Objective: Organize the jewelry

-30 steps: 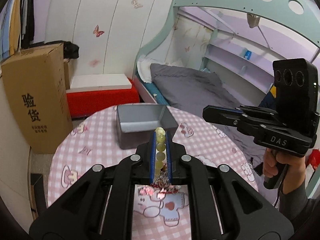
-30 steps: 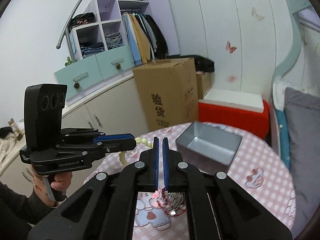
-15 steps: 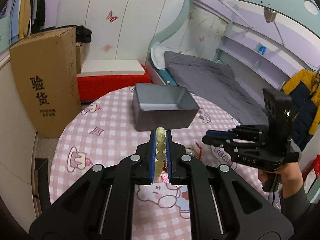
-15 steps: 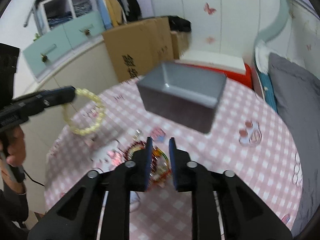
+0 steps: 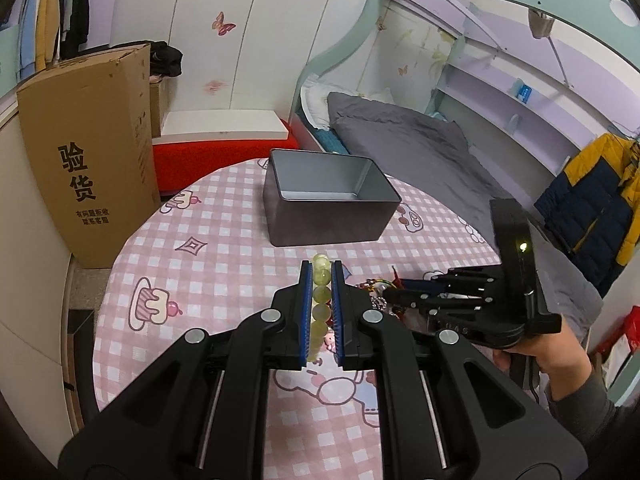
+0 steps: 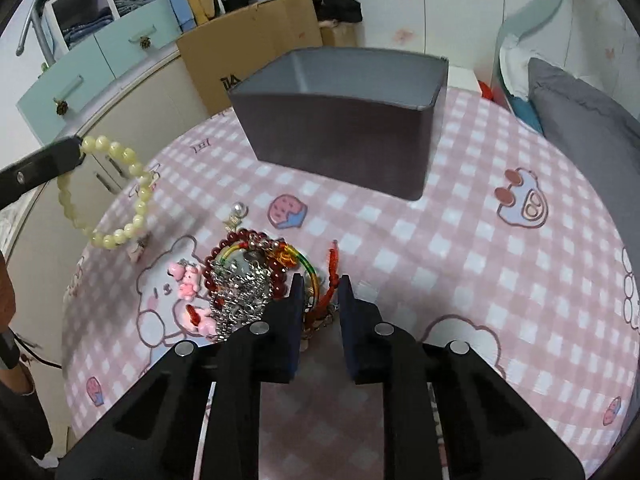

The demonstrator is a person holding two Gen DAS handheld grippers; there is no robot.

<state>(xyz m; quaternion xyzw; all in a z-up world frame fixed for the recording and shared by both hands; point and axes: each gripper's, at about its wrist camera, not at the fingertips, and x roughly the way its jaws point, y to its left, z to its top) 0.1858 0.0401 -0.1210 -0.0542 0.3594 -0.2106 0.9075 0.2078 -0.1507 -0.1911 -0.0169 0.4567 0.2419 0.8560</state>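
Observation:
My left gripper [image 5: 321, 268] is shut on a pale yellow-green bead bracelet [image 5: 320, 296], which hangs as a loop [image 6: 141, 195] above the table's left side. A tangled jewelry pile [image 6: 244, 280] of dark red beads, silver chains and a rainbow cord lies on the pink checked tablecloth [image 6: 480, 260]. My right gripper [image 6: 319, 280] points down at the pile's right edge. Its jaws are closing around a red cord [image 6: 333, 258], with a gap still showing on both sides. An open grey tin box [image 6: 340, 140] stands behind the pile and shows nothing inside [image 5: 332, 216].
A pink charm [image 6: 186, 276] and a pearl piece [image 6: 239, 209] lie beside the pile. A cardboard box [image 5: 88, 152], a red bench [image 5: 224, 152] and a bed [image 5: 400, 140] surround the round table. A person's hand [image 5: 548, 364] holds the right gripper.
The right gripper dropped toward the pile and tipped downward, and its jaws went from shut to parted. The left gripper sank slightly, still gripping the bracelet.

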